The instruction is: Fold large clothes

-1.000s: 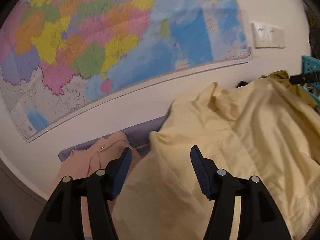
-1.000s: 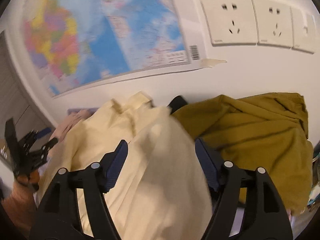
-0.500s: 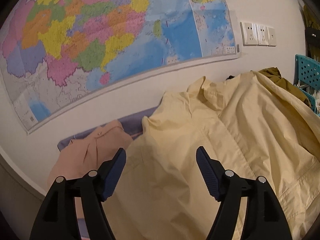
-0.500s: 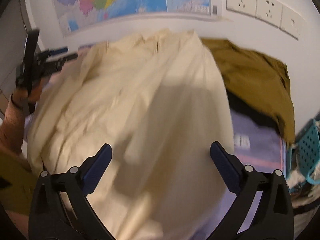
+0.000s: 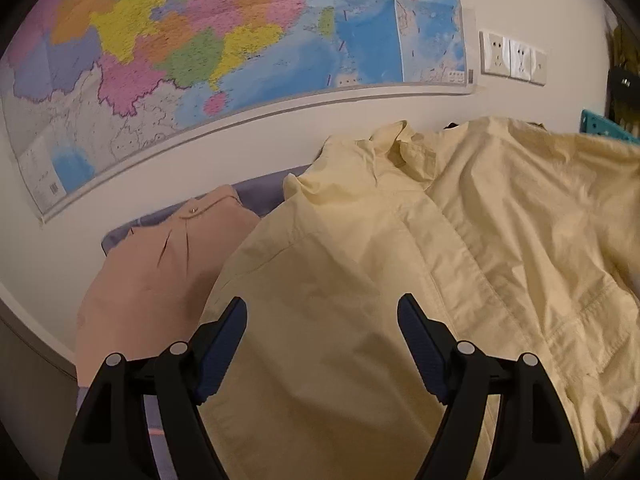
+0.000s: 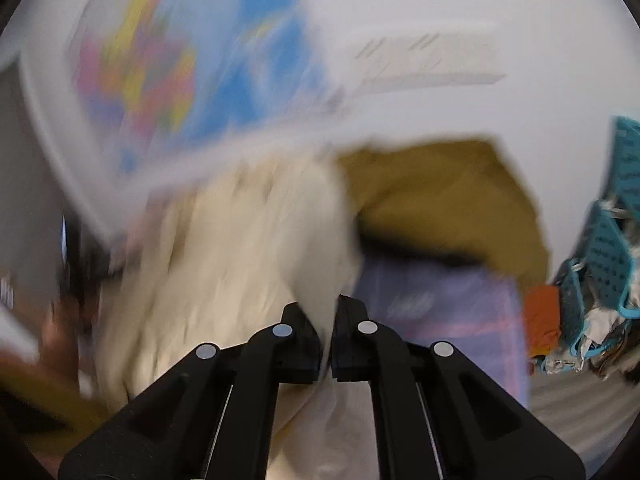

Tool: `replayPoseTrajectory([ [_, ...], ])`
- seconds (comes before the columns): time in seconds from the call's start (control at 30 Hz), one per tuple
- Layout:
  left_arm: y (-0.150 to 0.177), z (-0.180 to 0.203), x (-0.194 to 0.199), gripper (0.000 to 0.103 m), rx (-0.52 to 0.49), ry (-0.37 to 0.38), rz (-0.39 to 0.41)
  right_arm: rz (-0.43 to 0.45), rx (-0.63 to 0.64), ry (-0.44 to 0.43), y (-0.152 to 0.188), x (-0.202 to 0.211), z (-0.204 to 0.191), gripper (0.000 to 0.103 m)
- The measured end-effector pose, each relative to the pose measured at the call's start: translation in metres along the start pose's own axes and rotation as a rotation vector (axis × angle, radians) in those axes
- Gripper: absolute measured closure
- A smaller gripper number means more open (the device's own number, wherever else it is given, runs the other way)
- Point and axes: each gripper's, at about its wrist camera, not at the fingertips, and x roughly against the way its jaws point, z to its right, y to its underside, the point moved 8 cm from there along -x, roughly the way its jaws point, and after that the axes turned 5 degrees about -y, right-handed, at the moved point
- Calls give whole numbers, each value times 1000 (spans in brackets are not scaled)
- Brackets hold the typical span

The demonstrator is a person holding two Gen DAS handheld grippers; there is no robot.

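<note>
Purple-covered surface (image 5: pixel 256 192): yellow shirt (image 5: pixel 400 260), pink garment (image 5: pixel 160 276), mustard garment (image 6: pixel 440 200).

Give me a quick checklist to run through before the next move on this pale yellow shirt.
1. Right claw shut on pale yellow shirt: ok.
2. Left claw gripping nothing, jaws opening above the shirt: ok.
3. Collar visible near the wall: ok.
4. Shirt lying flat: not ok, wrinkled and bunched.
5. Shirt clear of pink garment: not ok, overlaps its edge.
6. Mustard garment apart from shirt: cannot tell, blurred.
</note>
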Motion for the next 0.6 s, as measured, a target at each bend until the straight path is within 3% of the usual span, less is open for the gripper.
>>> replayPoseTrajectory([
  [0.1,15,5,9,23,19,124,-53,3,-30,56,-10,-5,30,96],
  [0.17,29,14,17,23,4,180,-76,-76,-58,82,6,-29,48,87],
  [0.2,36,20,23,22,-4,210,-86,-103,-81,77,17,-39,54,74],
  [0.23,42,25,27,21,-8,230,-95,-129,-115,73,30,-49,60,52],
  [0.33,69,50,40,19,-58,278,-136,-151,-134,47,54,-64,65,37],
  [0.43,88,64,38,21,-116,225,-176,-167,-141,28,74,-61,64,20],
  [0.5,99,62,31,49,-141,150,-199,-177,-121,45,85,-52,64,17],
  [0.53,99,58,30,55,-134,136,-205,-184,-110,68,93,-47,66,17],
  [0.6,87,38,34,91,-60,132,-189,-190,-117,77,104,-39,72,16],
])
